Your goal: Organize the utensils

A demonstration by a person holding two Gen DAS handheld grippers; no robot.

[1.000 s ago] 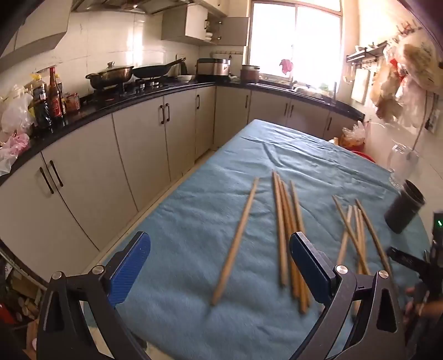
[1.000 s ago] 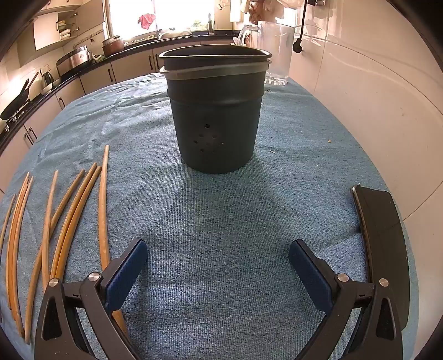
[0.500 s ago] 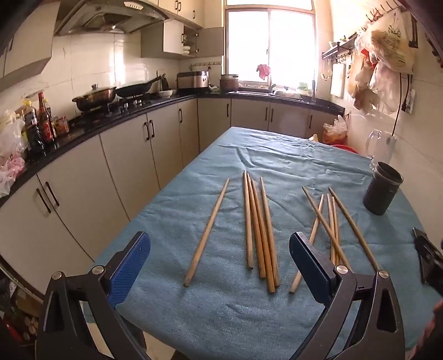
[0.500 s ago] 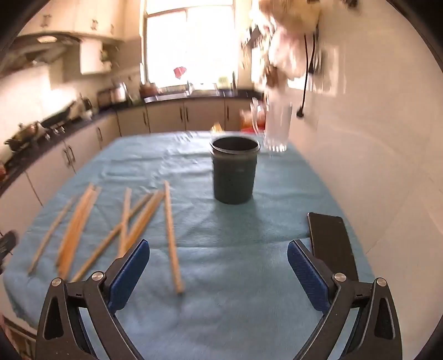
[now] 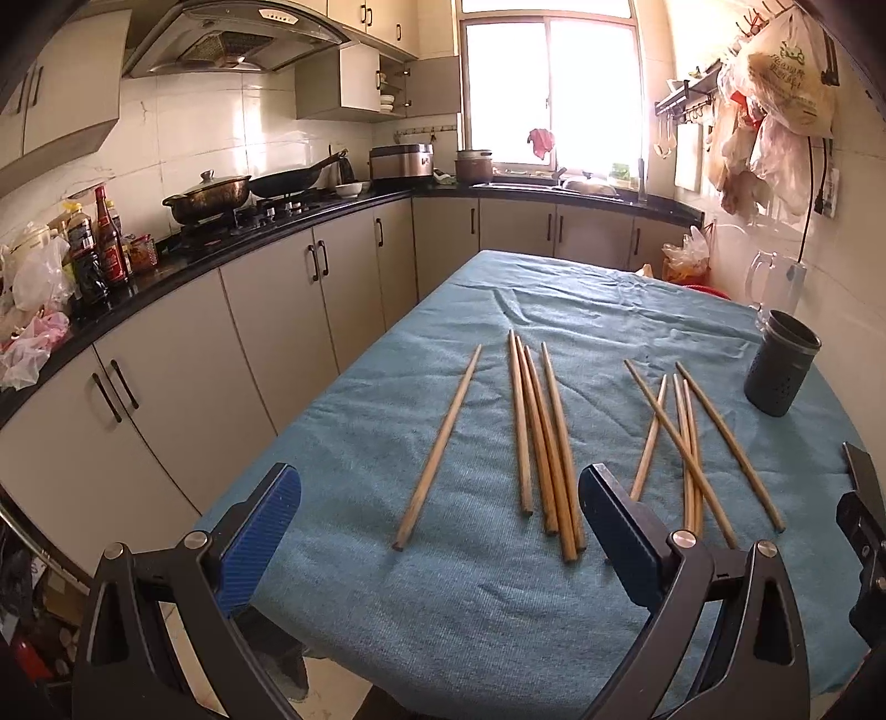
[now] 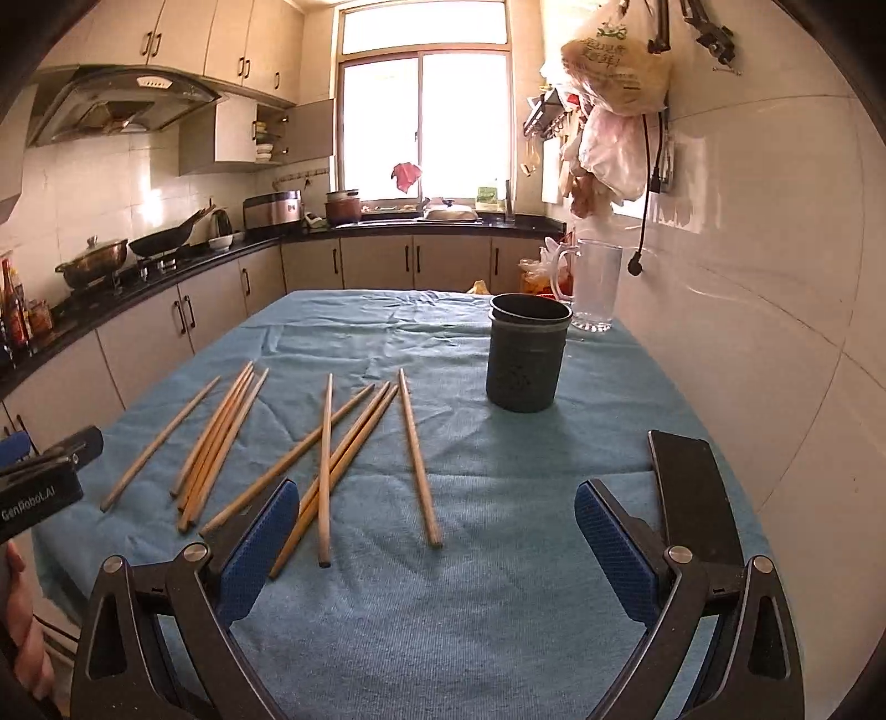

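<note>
Both the left hand-held gripper (image 5: 437,537) and the right hand-held gripper (image 6: 437,540) gape wide and empty at the near edge of the worktop (image 6: 498,609), chopsticks (image 5: 545,443) scattered just beyond, holder (image 6: 528,354) far right.

Home kitchen: range hood (image 5: 232,41), wok (image 5: 288,180) on stove, cabinets (image 5: 277,304).

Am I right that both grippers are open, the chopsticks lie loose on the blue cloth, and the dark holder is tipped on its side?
Not quite: the right wrist view shows the dark holder standing upright. Both grippers, left gripper and right gripper, are open, and the chopsticks lie loose on the blue cloth.
</note>
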